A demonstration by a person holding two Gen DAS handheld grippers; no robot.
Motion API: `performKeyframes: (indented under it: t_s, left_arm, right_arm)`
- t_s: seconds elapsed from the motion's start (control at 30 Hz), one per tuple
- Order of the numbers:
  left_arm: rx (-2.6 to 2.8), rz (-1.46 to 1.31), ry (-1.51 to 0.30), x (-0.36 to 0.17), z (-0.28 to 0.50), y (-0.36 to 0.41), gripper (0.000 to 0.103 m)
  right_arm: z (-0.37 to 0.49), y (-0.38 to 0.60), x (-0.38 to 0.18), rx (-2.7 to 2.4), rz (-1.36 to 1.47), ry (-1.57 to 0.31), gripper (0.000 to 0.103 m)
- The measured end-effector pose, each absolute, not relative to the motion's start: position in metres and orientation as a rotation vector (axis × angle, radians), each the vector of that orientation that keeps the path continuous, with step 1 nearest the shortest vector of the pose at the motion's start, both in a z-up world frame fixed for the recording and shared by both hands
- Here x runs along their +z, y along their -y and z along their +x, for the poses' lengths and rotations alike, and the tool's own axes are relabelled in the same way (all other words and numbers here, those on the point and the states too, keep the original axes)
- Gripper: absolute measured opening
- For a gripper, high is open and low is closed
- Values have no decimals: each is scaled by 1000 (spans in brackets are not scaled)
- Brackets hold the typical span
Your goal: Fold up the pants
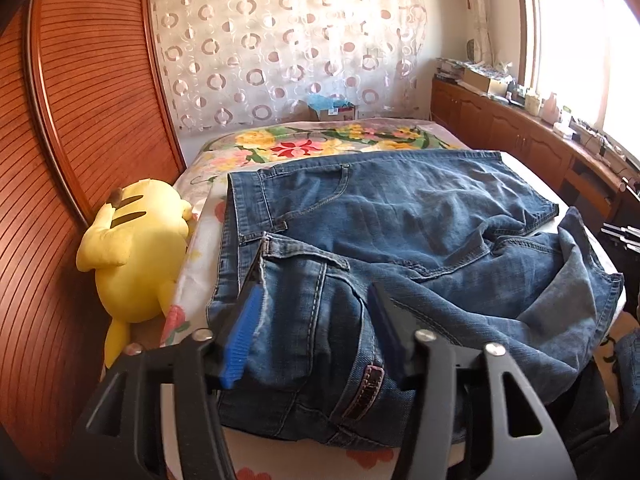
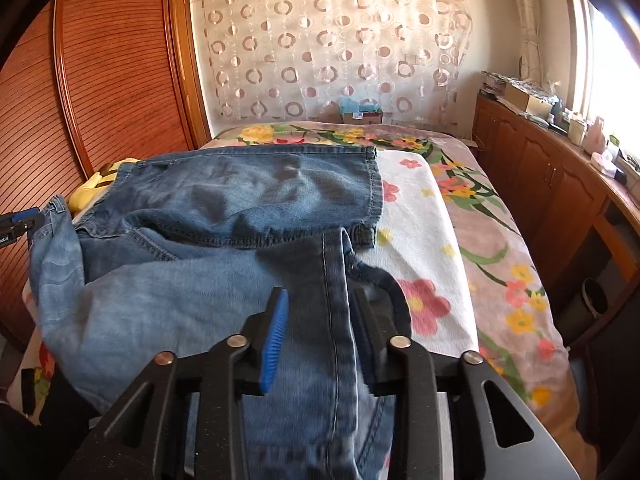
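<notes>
Blue jeans lie on the bed; they also show in the right wrist view. One leg is folded flat across the far side, the other is bunched toward me. My left gripper is closed on the waistband end of the jeans near a brown leather patch; denim fills the space between its blue pads. My right gripper is closed on a leg seam of the jeans near the hem; denim runs between its fingers. The left gripper also shows at the left edge of the right wrist view.
A yellow plush toy lies at the bed's left side against the wooden headboard. A floral bedspread covers the bed. A wooden cabinet with clutter runs along the right wall under a window. A cardboard box stands beyond the bed.
</notes>
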State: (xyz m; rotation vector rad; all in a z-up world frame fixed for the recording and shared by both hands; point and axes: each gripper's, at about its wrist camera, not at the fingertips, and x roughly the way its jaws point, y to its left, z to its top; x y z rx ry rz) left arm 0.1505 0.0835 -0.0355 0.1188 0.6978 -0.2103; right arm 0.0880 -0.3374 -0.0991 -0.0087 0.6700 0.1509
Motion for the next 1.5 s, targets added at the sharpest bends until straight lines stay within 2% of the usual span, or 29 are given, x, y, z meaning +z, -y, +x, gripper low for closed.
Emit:
performKeyframes:
  t_s: [0.07,0.13,0.5,1.13,1.17,1.23,1.27,1.33,1.5]
  left_arm:
    - [-222,103,-698,-36,148,-88,72]
    - [-232,88,-700,-37,147,-93,77]
    - [-231,69,-719,-49,135,-118,77]
    - [-169,7,-799,-89,94,-163,77]
    - [-168,4,-803,-91,93,-164,77]
    - [-167,2,-810,-93,92,-165,77]
    - [-168,3,-812,-94,90,-166,77]
    - [-169,8,-816,-97,86,-167,77]
    - [-183,-17,-831,-102,78,-174,76]
  right_arm:
    - [86,340,-101,150,-2,-673,39]
    - [79,344,-101,146,4,-680,40]
    - [49,354,-103,147,26,-722,44]
    - [35,351,-115,203,25,-851,44]
    - [36,350,-116,208,17,-858,42]
    - [35,345,-116,233,5,-860,15]
    - [35,344,-115,239,0,-854,10]
    - [34,343,-109,248,-4,-830,6]
    - [32,344,-87,202,-11,-724,5]
